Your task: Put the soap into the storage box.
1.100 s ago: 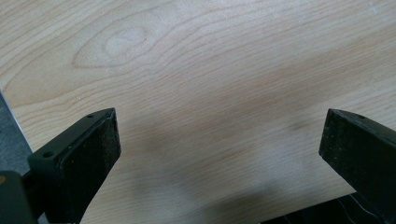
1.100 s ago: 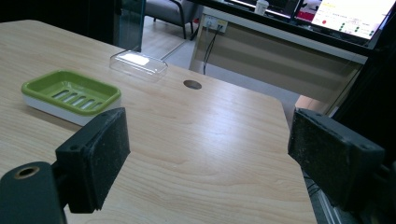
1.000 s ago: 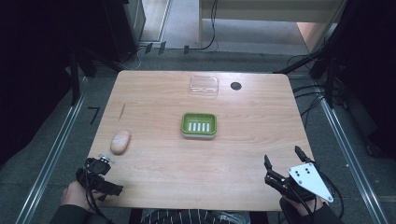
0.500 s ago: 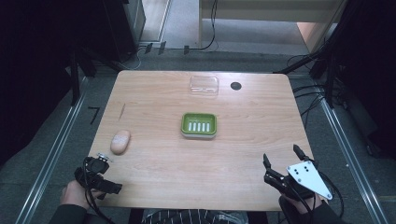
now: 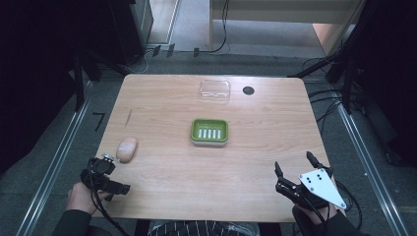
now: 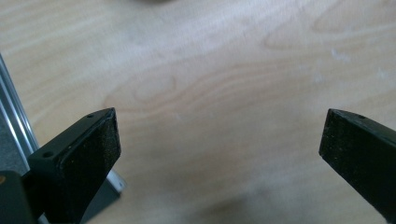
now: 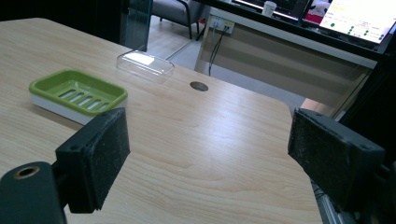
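The left tool [image 5: 112, 178], jaws wide and empty, hovers near the soap [image 5: 126, 149] at the desk's [image 5: 162, 108] left edge, well apart from the green dish [image 5: 210, 132], so nothing looks done yet.

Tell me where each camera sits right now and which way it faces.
High view: above the person's side, looking forward and down on the table, both forearms entering at the bottom, the soap bar near the left hand-held gripper.
Left gripper view: looks down at bare wood between open jaws.
Right gripper view: low, looking across the table between open jaws of the right hand-held gripper.
Shared by high and right: green soap dish, clear lid.
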The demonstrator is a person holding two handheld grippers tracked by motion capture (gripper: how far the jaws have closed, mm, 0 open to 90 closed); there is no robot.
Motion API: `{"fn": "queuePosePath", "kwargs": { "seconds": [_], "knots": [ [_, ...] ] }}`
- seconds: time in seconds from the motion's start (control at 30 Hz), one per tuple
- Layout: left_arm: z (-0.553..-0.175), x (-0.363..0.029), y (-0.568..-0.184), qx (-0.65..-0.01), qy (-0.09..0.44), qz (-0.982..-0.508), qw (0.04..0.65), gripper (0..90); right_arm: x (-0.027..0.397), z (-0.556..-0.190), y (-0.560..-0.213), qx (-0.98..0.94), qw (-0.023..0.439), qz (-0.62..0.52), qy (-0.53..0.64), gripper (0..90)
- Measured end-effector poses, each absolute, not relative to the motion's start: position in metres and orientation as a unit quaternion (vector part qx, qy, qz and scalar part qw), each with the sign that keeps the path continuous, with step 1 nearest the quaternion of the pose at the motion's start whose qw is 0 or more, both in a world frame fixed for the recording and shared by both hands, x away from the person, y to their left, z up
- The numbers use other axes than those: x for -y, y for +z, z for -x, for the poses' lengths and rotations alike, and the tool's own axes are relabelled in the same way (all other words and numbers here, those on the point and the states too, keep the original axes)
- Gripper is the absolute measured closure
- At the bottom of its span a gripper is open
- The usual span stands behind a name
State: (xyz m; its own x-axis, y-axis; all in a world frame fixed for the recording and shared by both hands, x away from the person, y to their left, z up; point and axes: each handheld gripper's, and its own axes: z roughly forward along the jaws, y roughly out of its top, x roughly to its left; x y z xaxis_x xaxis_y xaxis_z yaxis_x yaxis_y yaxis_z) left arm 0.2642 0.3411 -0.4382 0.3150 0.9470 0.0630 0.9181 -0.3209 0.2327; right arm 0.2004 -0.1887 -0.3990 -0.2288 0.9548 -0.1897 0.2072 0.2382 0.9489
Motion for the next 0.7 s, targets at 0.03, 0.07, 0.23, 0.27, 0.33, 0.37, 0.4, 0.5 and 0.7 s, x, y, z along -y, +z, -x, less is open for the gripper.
{"fn": "queuePosePath", "kwargs": {
  "seconds": [0.03, 0.07, 0.23, 0.27, 0.33, 0.37, 0.4, 0.5, 0.7],
  "knots": [
    [-0.268, -0.341, -0.437, -0.58, 0.094, -0.805, 0.081, 0.0, 0.189, -0.199, -0.399, -0.657, 0.436, -0.441, 0.428, 13.4],
    [-0.268, -0.341, -0.437, -0.58, 0.094, -0.805, 0.081, 0.0, 0.189, -0.199, -0.399, -0.657, 0.436, -0.441, 0.428, 13.4],
    [-0.276, -0.342, -0.437, -0.584, 0.096, -0.802, 0.085, 0.0, 0.191, -0.198, -0.399, -0.655, 0.439, -0.443, 0.427, 13.4],
    [-0.28, -0.341, -0.436, -0.583, 0.095, -0.802, 0.084, 0.0, 0.191, -0.198, -0.399, -0.655, 0.439, -0.443, 0.427, 13.4],
    [-0.283, -0.34, -0.436, -0.583, 0.093, -0.803, 0.083, 0.0, 0.191, -0.198, -0.399, -0.656, 0.439, -0.441, 0.427, 13.4],
    [-0.286, -0.339, -0.437, -0.582, 0.094, -0.804, 0.081, 0.0, 0.19, -0.198, -0.399, -0.656, 0.44, -0.441, 0.426, 13.5],
    [-0.286, -0.339, -0.437, -0.582, 0.094, -0.804, 0.081, 0.0, 0.19, -0.198, -0.399, -0.656, 0.44, -0.441, 0.426, 13.5],
    [-0.291, -0.338, -0.437, -0.581, 0.092, -0.805, 0.08, 0.0, 0.19, -0.198, -0.399, -0.657, 0.44, -0.44, 0.426, 13.5],
    [-0.299, -0.336, -0.435, -0.583, 0.093, -0.803, 0.085, 0.0, 0.189, -0.198, -0.399, -0.658, 0.438, -0.44, 0.426, 13.4]
  ]
}}
